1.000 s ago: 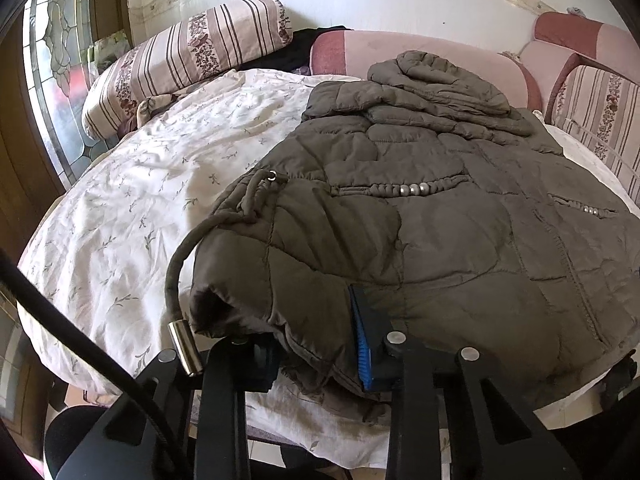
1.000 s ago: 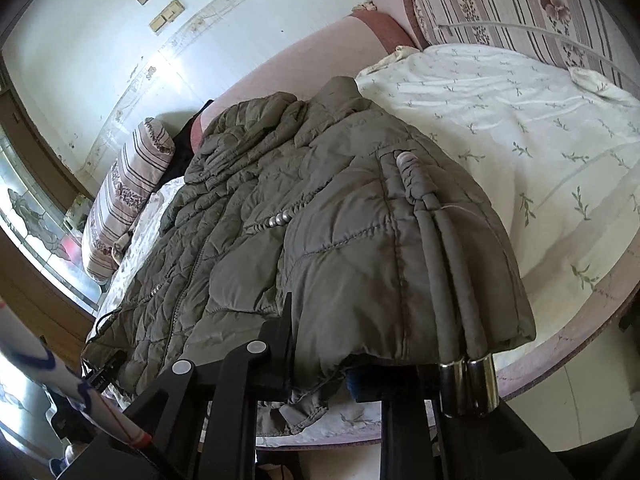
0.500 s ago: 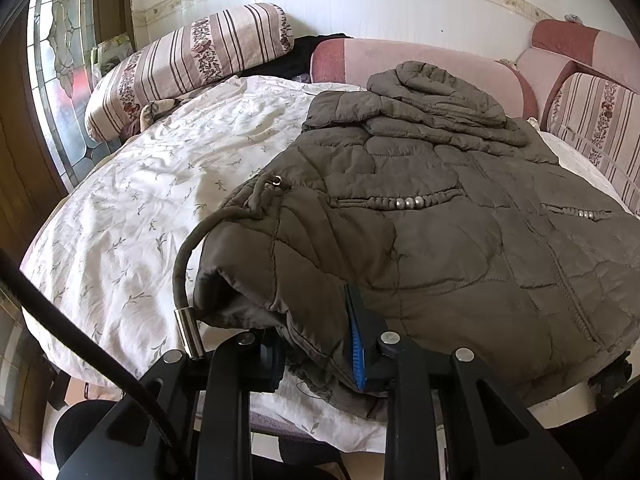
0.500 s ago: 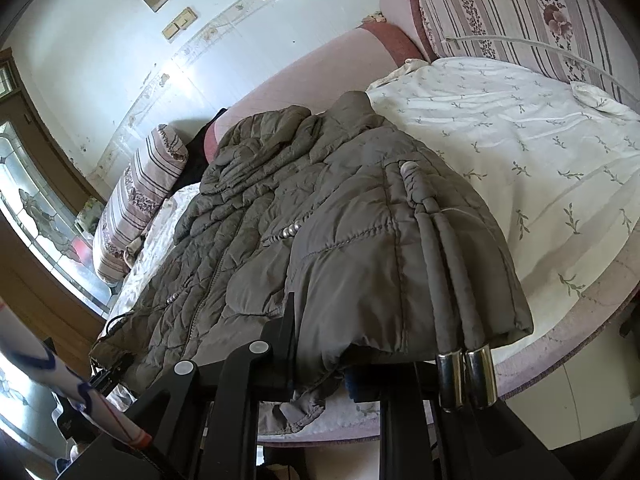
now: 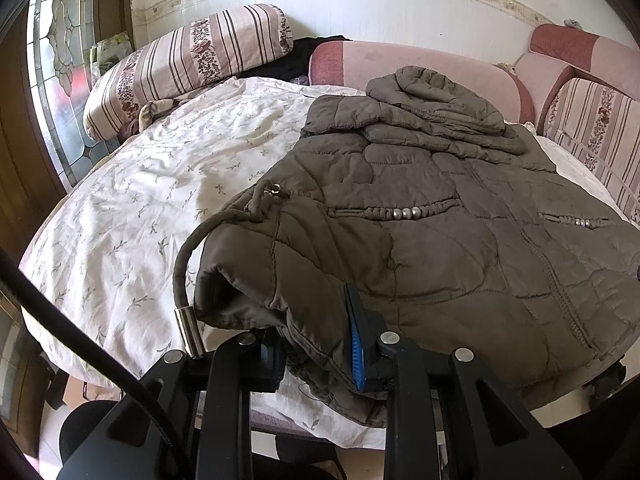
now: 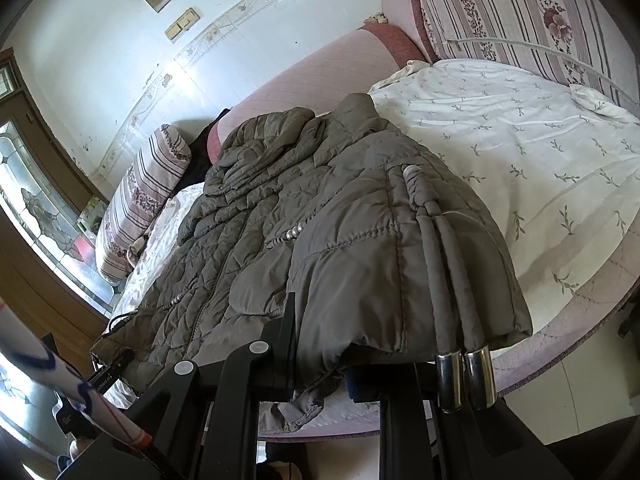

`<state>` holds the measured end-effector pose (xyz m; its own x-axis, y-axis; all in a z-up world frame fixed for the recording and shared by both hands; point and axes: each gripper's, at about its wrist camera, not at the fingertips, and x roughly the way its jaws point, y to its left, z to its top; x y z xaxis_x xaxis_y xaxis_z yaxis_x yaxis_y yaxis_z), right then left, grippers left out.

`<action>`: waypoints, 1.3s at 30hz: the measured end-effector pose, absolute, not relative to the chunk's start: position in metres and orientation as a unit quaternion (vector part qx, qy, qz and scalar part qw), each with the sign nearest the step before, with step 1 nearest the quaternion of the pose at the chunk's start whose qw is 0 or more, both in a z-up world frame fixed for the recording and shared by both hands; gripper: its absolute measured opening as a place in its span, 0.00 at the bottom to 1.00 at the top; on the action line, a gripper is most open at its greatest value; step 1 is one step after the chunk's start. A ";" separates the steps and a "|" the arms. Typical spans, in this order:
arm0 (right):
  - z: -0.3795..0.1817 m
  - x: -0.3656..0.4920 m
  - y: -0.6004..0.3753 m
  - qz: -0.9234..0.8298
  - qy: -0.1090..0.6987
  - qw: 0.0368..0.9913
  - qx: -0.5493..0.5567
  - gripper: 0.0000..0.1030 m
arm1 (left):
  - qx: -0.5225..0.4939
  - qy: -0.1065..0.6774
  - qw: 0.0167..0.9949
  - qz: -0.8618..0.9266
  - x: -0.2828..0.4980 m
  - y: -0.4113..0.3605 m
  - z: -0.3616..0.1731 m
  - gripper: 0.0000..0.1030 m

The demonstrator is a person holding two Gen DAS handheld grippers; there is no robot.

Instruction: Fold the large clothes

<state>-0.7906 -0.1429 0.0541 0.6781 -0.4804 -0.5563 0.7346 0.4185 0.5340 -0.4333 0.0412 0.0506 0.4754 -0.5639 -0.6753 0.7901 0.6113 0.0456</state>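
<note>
left fingers (image 5: 357, 336) clamped on jacket (image 5: 460, 240) hem corner | right fingers (image 6: 290, 336) clamped on opposite corner | jacket spread flat on bed (image 5: 160, 200), hem held ready for lengthwise fold toward hood (image 5: 432, 92)

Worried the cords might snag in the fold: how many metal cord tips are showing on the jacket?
3: one at the hem corner near the left tool, two side by side at the corner near the right tool. Others may be hidden.

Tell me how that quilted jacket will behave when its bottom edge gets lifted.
The jacket will probably sag between the left gripper and right gripper; its hem already droops. The padding looks bulky but likely light. The metal-tipped cord may swing.
</note>
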 end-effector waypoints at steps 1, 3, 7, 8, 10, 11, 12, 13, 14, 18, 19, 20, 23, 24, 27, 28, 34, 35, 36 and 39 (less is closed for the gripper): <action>0.055 -0.791 -0.143 -0.367 0.161 0.827 0.394 0.19 | 0.179 0.316 0.840 -0.403 -0.433 0.041 0.052 0.23; 0.056 -0.792 -0.144 -0.366 0.160 0.828 0.394 0.19 | 0.179 0.314 0.840 -0.404 -0.433 0.040 0.054 0.23; 0.062 -0.793 -0.145 -0.365 0.157 0.829 0.393 0.18 | 0.178 0.309 0.841 -0.407 -0.433 0.039 0.059 0.23; 0.063 -0.793 -0.146 -0.364 0.157 0.830 0.393 0.18 | 0.177 0.308 0.841 -0.407 -0.433 0.038 0.061 0.23; 0.067 -0.793 -0.146 -0.364 0.155 0.831 0.392 0.18 | 0.176 0.306 0.841 -0.409 -0.432 0.038 0.064 0.23; 0.068 -0.794 -0.146 -0.364 0.154 0.831 0.391 0.18 | 0.175 0.306 0.841 -0.411 -0.431 0.037 0.066 0.23; 0.071 -0.794 -0.147 -0.363 0.153 0.833 0.390 0.18 | 0.174 0.305 0.841 -0.411 -0.431 0.038 0.067 0.23; 0.073 -0.794 -0.147 -0.362 0.152 0.833 0.389 0.18 | 0.173 0.303 0.842 -0.412 -0.431 0.037 0.069 0.23; 0.076 -0.794 -0.148 -0.361 0.150 0.835 0.388 0.18 | 0.173 0.301 0.842 -0.413 -0.430 0.037 0.071 0.23; 0.087 -0.794 -0.150 -0.359 0.145 0.838 0.384 0.18 | 0.172 0.297 0.842 -0.417 -0.428 0.036 0.079 0.23; 0.089 -0.794 -0.151 -0.359 0.143 0.839 0.383 0.18 | 0.171 0.295 0.842 -0.418 -0.428 0.035 0.081 0.23; 0.093 -0.793 -0.151 -0.358 0.142 0.840 0.382 0.18 | 0.170 0.294 0.842 -0.419 -0.428 0.035 0.083 0.23; 0.102 -0.792 -0.155 -0.356 0.136 0.844 0.378 0.18 | 0.169 0.289 0.842 -0.422 -0.426 0.033 0.090 0.23; 0.108 -0.791 -0.156 -0.357 0.135 0.846 0.374 0.18 | 0.167 0.288 0.842 -0.423 -0.424 0.031 0.093 0.23; 0.120 -0.788 -0.159 -0.358 0.131 0.850 0.363 0.18 | 0.160 0.283 0.843 -0.428 -0.419 0.028 0.105 0.23; 0.124 -0.786 -0.160 -0.359 0.130 0.852 0.358 0.18 | 0.157 0.280 0.844 -0.430 -0.418 0.027 0.110 0.23; 0.152 -0.776 -0.171 -0.361 0.124 0.862 0.334 0.18 | 0.153 0.264 0.846 -0.438 -0.408 0.011 0.137 0.23; 0.155 -0.774 -0.173 -0.360 0.123 0.863 0.332 0.18 | 0.152 0.261 0.846 -0.439 -0.406 0.008 0.142 0.23; 0.162 -0.771 -0.177 -0.361 0.121 0.865 0.326 0.18 | 0.150 0.258 0.847 -0.440 -0.404 0.004 0.147 0.23; 0.178 -0.763 -0.190 -0.364 0.118 0.869 0.314 0.18 | 0.147 0.254 0.846 -0.445 -0.394 -0.012 0.164 0.23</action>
<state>-0.7627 -0.1902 0.1782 0.7077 -0.5584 -0.4328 0.7061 0.5381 0.4603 -0.3936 -0.0125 0.1644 0.4759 -0.6780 -0.5601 0.8273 0.5613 0.0236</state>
